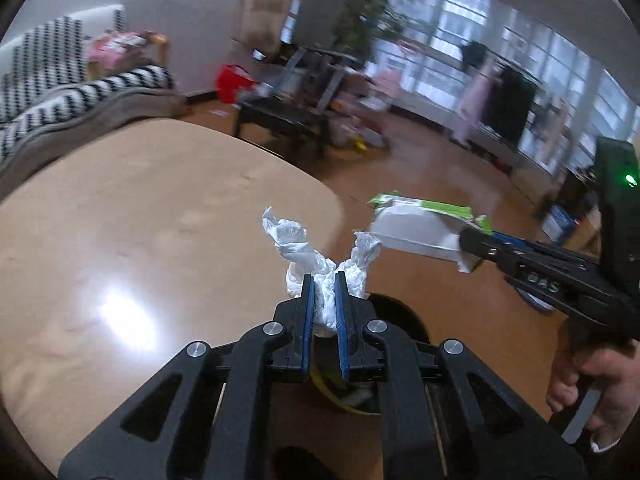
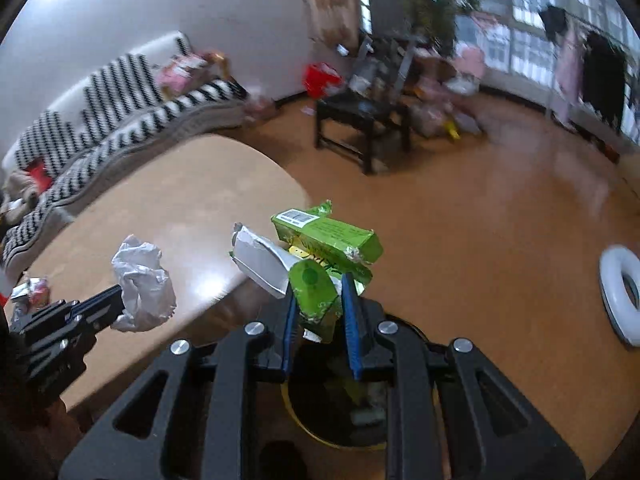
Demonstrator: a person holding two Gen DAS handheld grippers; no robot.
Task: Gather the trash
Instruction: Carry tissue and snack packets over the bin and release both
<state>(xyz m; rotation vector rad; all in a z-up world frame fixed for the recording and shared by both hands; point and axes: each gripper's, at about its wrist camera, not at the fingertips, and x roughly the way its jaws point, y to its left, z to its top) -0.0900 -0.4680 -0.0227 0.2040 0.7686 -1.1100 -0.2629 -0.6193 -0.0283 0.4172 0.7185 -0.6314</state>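
Left gripper (image 1: 324, 276) clamps crumpled white tissue (image 1: 320, 256); right gripper (image 2: 318, 280) pinches a torn green wrapper (image 2: 320, 248); bin (image 2: 336, 408) at 6 o'clock under both, table (image 1: 140, 220) at 9 o'clock

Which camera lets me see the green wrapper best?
The right wrist view: the green wrapper sits front and centre, clamped in the right gripper, label and silver inside showing. The left wrist view catches it only sideways, farther off and mostly white.

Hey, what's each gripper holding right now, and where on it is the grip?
The left gripper pinches a crumpled white tissue at its lower middle. The right gripper clamps a flattened green carton by its near end.
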